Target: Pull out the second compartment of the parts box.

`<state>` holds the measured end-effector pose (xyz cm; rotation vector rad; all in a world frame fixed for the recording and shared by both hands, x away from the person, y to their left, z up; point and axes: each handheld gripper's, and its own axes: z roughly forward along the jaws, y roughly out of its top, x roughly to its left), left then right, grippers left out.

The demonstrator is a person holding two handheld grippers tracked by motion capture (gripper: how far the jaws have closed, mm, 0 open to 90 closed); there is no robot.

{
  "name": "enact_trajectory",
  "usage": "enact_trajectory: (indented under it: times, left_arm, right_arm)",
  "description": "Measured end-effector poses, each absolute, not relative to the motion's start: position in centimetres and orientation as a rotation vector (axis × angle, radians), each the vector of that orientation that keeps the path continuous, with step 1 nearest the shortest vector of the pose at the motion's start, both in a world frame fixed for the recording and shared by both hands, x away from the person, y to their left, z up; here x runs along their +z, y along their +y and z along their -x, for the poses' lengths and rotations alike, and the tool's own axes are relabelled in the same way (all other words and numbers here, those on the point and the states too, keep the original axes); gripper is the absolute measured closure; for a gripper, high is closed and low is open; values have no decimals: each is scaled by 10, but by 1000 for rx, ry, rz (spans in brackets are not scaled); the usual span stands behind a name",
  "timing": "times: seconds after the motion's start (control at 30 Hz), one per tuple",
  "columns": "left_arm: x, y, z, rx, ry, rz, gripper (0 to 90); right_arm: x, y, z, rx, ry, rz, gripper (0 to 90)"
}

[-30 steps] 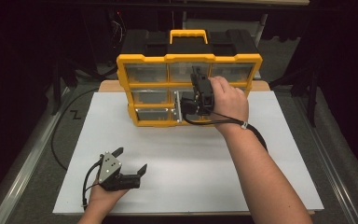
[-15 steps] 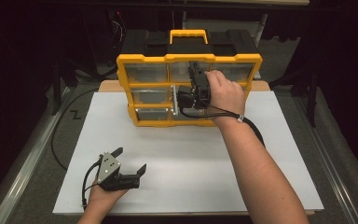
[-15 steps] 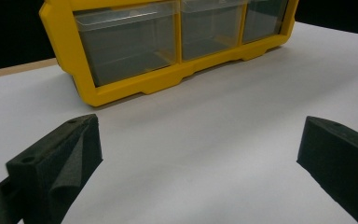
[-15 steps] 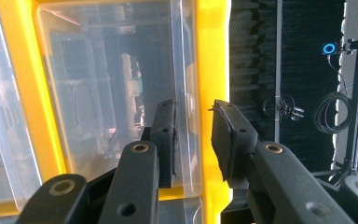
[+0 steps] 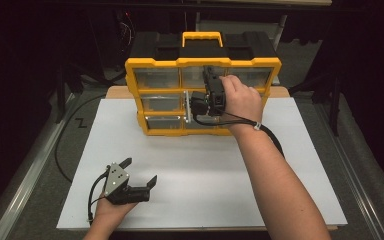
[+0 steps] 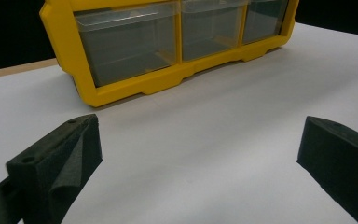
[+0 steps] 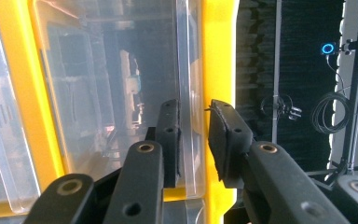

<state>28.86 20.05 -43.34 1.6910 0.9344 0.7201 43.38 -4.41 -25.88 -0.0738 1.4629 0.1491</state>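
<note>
A yellow organizer (image 5: 152, 63) with clear drawers and a black lid stands upright at the back of the white table. My right gripper (image 5: 209, 71) is raised against its top row, at the middle drawer (image 5: 194, 78). In the right gripper view its jaws (image 7: 195, 112) are nearly together, with the rim of the clear drawer (image 7: 121, 70) between the pads, beside the yellow frame (image 7: 219, 56). My left gripper (image 5: 141, 170) rests in the hand near the table's front left, wide open and holding nothing. Its own view shows the open jaws (image 6: 200, 154) over bare table, facing the organizer's bottom row (image 6: 121, 88).
The white tabletop (image 5: 205, 185) lies between the organizer and the front edge. The right gripper's cable (image 5: 272, 137) loops beside the forearm. A black cable (image 5: 60, 150) trails on the floor at left. Dark stands and coiled cables (image 7: 328, 112) show behind the organizer.
My right gripper has risen from the middle row to the top row of drawers. The left gripper has stayed put.
</note>
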Motion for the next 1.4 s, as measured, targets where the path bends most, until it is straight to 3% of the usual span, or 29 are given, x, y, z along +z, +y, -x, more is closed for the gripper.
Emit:
enact_trajectory:
  times: [0.77,1.4]
  left_arm:
    - [-434,200,-290,713,934,-1694,5]
    - [-434,199,-290,710,928,-1703,5]
  right_arm:
    - [-264,-42,-433,120,1446,70,838]
    - [-264,-45,-415,131,1444,69,841]
